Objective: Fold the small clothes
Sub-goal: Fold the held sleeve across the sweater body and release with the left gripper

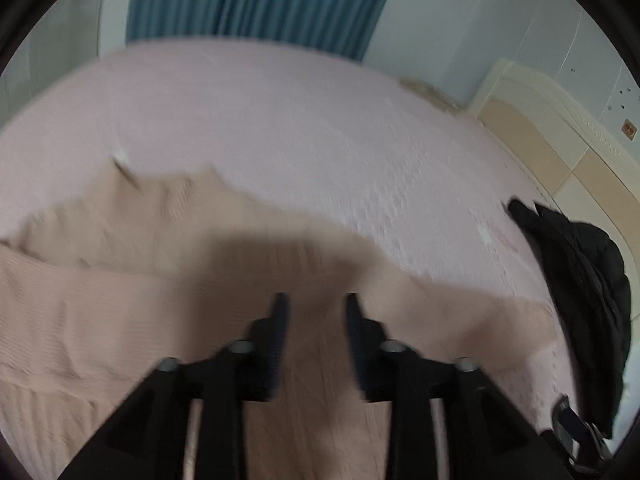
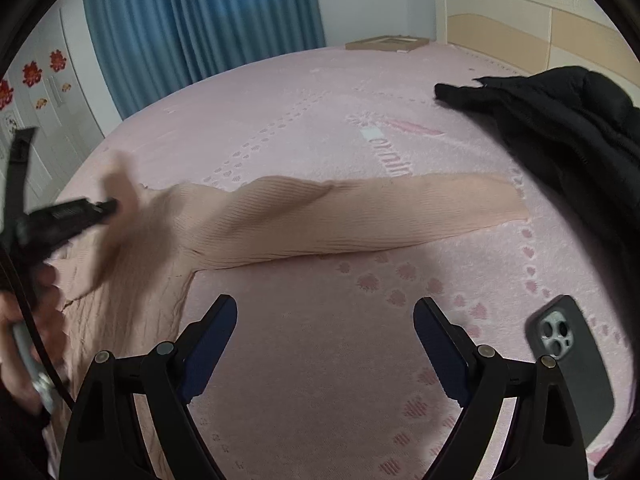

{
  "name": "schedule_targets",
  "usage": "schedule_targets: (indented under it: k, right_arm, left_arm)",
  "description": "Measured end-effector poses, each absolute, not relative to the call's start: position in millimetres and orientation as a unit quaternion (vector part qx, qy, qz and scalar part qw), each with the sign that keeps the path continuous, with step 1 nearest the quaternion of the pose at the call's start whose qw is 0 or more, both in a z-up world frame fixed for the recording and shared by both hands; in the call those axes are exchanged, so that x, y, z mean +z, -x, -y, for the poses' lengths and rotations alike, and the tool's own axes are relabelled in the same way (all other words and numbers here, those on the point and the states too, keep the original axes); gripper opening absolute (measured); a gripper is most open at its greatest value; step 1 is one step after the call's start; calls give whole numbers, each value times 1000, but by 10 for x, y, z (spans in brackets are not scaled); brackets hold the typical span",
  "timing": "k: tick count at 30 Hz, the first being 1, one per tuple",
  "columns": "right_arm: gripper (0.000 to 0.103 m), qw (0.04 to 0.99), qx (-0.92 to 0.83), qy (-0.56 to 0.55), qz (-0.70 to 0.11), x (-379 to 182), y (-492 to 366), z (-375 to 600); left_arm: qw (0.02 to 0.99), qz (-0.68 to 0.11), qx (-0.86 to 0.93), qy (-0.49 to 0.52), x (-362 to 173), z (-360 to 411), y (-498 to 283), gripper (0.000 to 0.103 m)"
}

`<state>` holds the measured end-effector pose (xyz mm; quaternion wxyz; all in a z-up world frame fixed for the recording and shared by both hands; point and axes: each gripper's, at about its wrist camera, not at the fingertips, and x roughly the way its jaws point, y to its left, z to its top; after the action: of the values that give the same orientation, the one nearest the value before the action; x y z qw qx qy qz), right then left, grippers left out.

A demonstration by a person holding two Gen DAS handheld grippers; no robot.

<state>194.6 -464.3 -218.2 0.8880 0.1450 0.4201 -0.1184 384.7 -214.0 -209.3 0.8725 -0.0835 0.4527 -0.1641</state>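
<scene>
A beige ribbed sweater (image 1: 100, 280) (image 2: 248, 220) lies spread on the pink bedspread (image 2: 320, 112), one long sleeve (image 2: 420, 204) stretched out to the right. In the left wrist view my left gripper (image 1: 316, 304) hovers just over the sweater's body, jaws a little apart with nothing pinched between them. From the right wrist view the left gripper (image 2: 80, 212) is a blur at the left edge, with a blurred flap of sweater by its tip. My right gripper (image 2: 325, 302) stands wide open over bare bedspread, nearer than the sleeve and apart from it.
A black jacket (image 2: 560, 128) (image 1: 580, 280) is heaped at the bed's right side. A dark phone (image 2: 572, 360) lies by the right gripper's right finger. A headboard (image 2: 520, 20), a blue curtain (image 2: 200, 20) and a flat box (image 2: 384, 43) stand beyond the bed. A hand (image 2: 24, 320) shows lower left.
</scene>
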Motion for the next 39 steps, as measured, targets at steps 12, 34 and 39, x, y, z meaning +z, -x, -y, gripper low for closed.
schedule_targets:
  k: [12,34,39]
  right_arm:
    - [64,892,-12,-177,-416,-2331,-2735,3930]
    - [5,888,-28,-157,-431,-2679,-3178,3471]
    - [5,906,-23,-117,-407,-2552,-3094,3340]
  left_arm:
    - [906,-407,8,113,-1877,7,-3542,68]
    - [891,-427,-1,154,-2584,-409,-3649,16]
    - [897,-407,8,173,-2542,-510,-3624,13]
